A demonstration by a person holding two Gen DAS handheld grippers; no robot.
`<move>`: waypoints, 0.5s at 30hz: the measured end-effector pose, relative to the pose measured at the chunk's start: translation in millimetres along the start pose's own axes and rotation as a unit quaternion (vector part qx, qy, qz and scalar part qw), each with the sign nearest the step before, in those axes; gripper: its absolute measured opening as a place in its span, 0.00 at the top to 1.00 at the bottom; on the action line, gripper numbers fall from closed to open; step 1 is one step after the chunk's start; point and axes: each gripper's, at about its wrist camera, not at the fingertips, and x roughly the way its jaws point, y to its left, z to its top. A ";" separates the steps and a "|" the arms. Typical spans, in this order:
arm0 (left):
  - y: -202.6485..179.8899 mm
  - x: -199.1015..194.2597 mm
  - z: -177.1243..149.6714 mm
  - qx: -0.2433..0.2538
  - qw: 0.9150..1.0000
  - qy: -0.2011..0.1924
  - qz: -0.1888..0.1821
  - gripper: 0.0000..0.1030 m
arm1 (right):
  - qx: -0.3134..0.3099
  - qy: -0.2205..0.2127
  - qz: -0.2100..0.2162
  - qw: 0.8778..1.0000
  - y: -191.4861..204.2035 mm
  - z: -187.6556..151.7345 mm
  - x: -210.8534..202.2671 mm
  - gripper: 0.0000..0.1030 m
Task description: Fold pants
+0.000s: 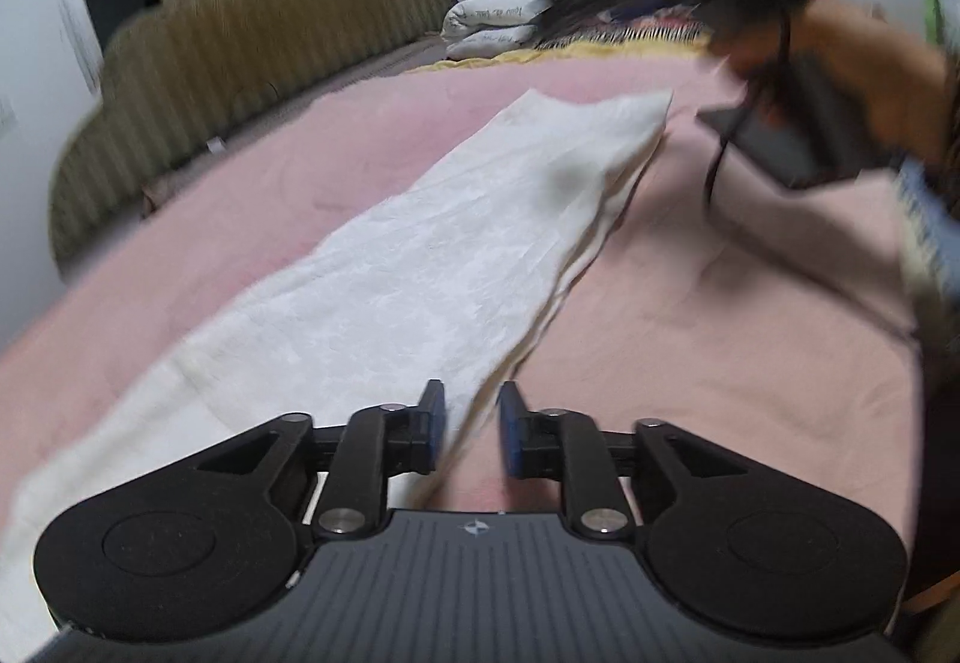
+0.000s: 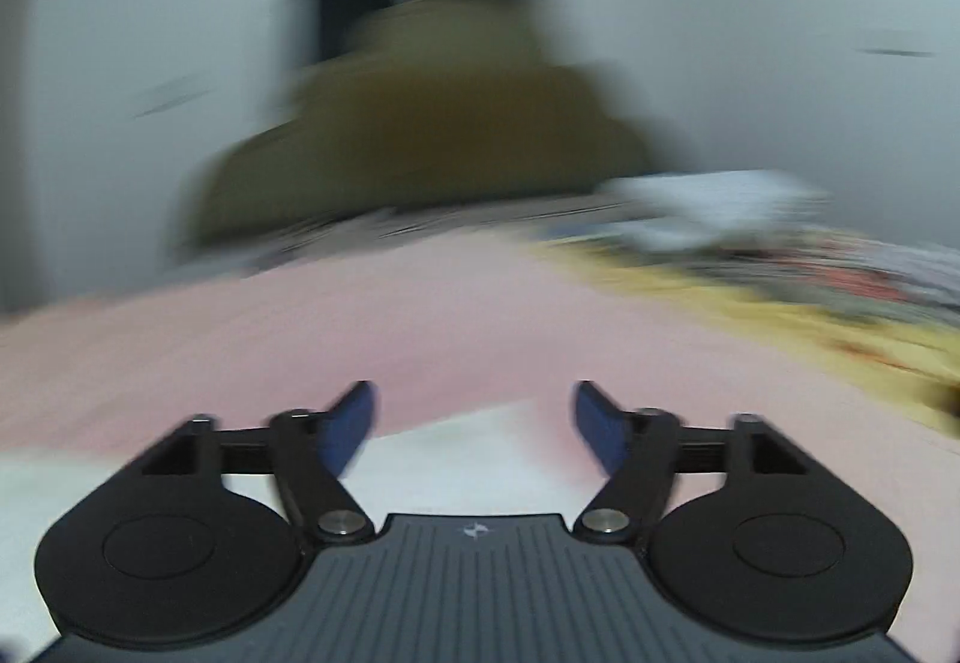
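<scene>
Cream fabric: pants [image 1: 420, 267], folded lengthwise into one long strip, lying flat on the pink blanket [image 1: 690, 315] and running from near the left wrist camera away toward the far side of the bed.
Far end of pants: layered edges stacked and slightly fanned, resting on the blanket just beside a blurred dark device held in the person's hand [image 1: 876, 81].
Near end of pants: right-hand edge passing between the blue pads of the left gripper [image 1: 471, 426].
Left gripper state: fingers narrowly apart, a small gap between the pads; cloth edge in the gap, contact with the pads not clear enough to call a grip.
Right gripper [image 2: 474, 423]: fingers spread wide, nothing between them, hovering low over the blanket.
Under right gripper: pale corner of the pants [image 2: 480, 459] visible between and below the fingers in the right wrist view, pink blanket [image 2: 420, 315] beyond it.
Headboard [image 1: 240, 39]: olive, ribbed, scalloped top, standing at the far left edge of the bed.
Pillows [image 1: 492, 18]: white, stacked beside the headboard.
Yellow patterned cover [image 2: 810, 303]: bunched on the right side of the bed, next to the pink blanket.
Sharpness: right wrist view heavily smeared, background detail unreadable.
</scene>
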 end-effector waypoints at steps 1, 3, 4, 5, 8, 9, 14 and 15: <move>2.9 -4.4 0.5 -0.011 1.000 -0.002 -0.002 0.65 | -0.019 0.033 0.052 0.998 17.8 -2.3 13.7 0.23; 10.2 -14.8 -1.7 -0.023 1.000 -0.005 0.016 0.63 | -0.050 0.091 0.103 0.989 44.5 -11.9 38.0 0.23; 15.6 -20.9 -5.0 -0.029 0.999 -0.004 0.032 0.62 | -0.068 0.123 0.110 0.984 55.6 -18.6 50.1 0.22; 22.6 -27.4 -9.3 -0.038 0.998 -0.001 0.051 0.62 | -0.093 0.156 0.104 0.978 67.0 -26.9 62.0 0.17; 49.9 -49.7 -29.5 -0.077 0.990 0.021 0.117 0.61 | -0.130 0.131 0.047 0.982 92.2 -37.3 59.5 0.05; 59.4 -59.7 -38.1 -0.093 0.985 0.028 0.144 0.61 | -0.127 0.120 0.050 0.983 103.3 -32.5 54.2 0.05; 108.9 -119.5 -84.4 -0.196 0.937 0.054 0.284 0.53 | -0.145 0.090 0.219 0.961 179.5 -19.0 33.8 0.05; 120.7 -131.9 -96.3 -0.228 0.917 0.064 0.320 0.51 | -0.162 0.089 0.251 0.950 198.8 -19.8 30.9 0.05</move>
